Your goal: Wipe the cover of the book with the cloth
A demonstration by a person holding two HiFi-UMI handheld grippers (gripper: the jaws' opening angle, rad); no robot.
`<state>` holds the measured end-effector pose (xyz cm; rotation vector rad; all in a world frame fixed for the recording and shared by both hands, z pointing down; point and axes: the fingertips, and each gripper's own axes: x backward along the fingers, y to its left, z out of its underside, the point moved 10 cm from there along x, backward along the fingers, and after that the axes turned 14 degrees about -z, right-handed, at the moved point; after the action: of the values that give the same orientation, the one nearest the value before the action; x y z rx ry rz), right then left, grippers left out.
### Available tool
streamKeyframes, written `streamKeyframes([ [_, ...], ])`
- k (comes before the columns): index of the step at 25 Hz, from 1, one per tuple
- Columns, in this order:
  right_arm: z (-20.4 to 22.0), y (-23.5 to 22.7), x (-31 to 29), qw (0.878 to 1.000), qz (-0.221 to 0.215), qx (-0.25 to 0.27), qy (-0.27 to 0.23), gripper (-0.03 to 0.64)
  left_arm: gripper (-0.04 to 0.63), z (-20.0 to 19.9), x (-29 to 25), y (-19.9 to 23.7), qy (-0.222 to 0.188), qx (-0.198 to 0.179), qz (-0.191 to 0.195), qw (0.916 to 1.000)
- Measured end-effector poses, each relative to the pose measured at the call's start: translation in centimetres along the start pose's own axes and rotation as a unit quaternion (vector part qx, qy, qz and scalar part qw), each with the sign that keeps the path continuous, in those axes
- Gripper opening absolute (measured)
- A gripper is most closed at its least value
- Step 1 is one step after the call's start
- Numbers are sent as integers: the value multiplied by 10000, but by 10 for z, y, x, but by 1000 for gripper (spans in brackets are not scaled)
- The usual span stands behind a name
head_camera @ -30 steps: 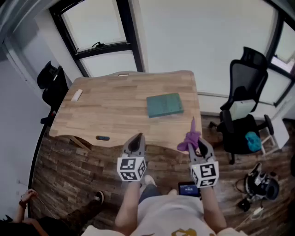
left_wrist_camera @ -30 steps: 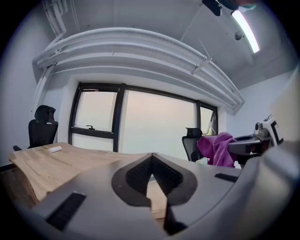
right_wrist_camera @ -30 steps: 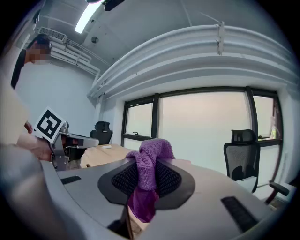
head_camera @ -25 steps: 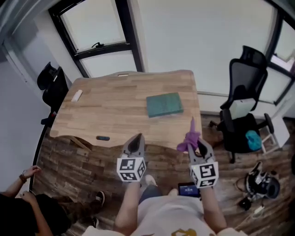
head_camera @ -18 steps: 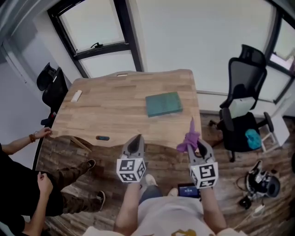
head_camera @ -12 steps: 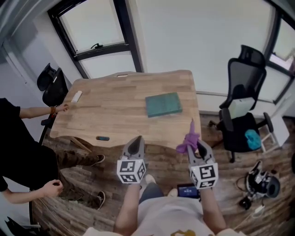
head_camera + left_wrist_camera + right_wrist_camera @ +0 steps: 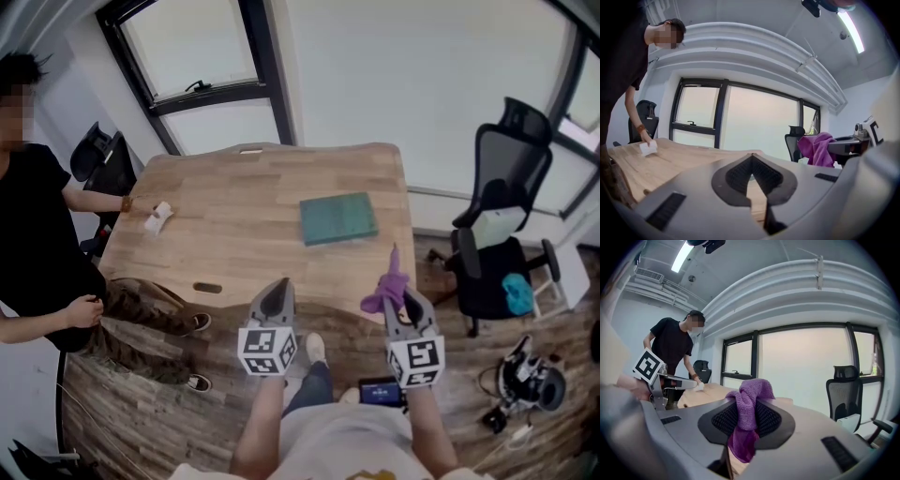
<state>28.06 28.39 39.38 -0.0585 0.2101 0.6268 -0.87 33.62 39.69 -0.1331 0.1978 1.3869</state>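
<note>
We find no brand or readable word anywhere: the only print is the black-and-white square markers on the left cube [image 7: 267,349] and the right cube [image 7: 415,361], and any print on the book cover is too small to read. The left gripper [image 7: 751,161] has its jaws pressed together w/ nothing between them; only a thin slit shows betw. the dark ribbed pads. The right gripper [image 7: 745,414] has its jaws closed on the cloth [image 7: 748,404], a purple, fuzzy piece that is pinched betw. the pads, w/ one bunch standing up above the tips and another part hanging below them. In the head view both grippers are held side by side in front of the near edge of the desk [image 7: 234,211], the left one approx. at the middle of that edge, the right one near the near right corner, and neither touches the book [image 7: 337,217]. The book lies flat and closed on the right half of the desk, close to the right edge and about halfway betw. the near and far edges, a bit skewed to them. Its cover is teal-green, plain and matte. At the left edge of the desk a person [image 7: 37,216] in a black shirt reaches one hand to a small white object [image 7: 157,217]. A small dark object [image 7: 207,288] lies by the near edge, left of the grippers.
</note>
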Motion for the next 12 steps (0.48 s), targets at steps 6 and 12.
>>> streamKeyframes([
  [6, 0, -28, -49, 9997, 86, -128, 204, 77, 2, -2, -64, 12, 157, 56, 123, 9998],
  [12, -4, -58, -101, 9979, 276, -323, 484, 77, 2, -9, -138, 28, 342, 87, 312, 9989],
])
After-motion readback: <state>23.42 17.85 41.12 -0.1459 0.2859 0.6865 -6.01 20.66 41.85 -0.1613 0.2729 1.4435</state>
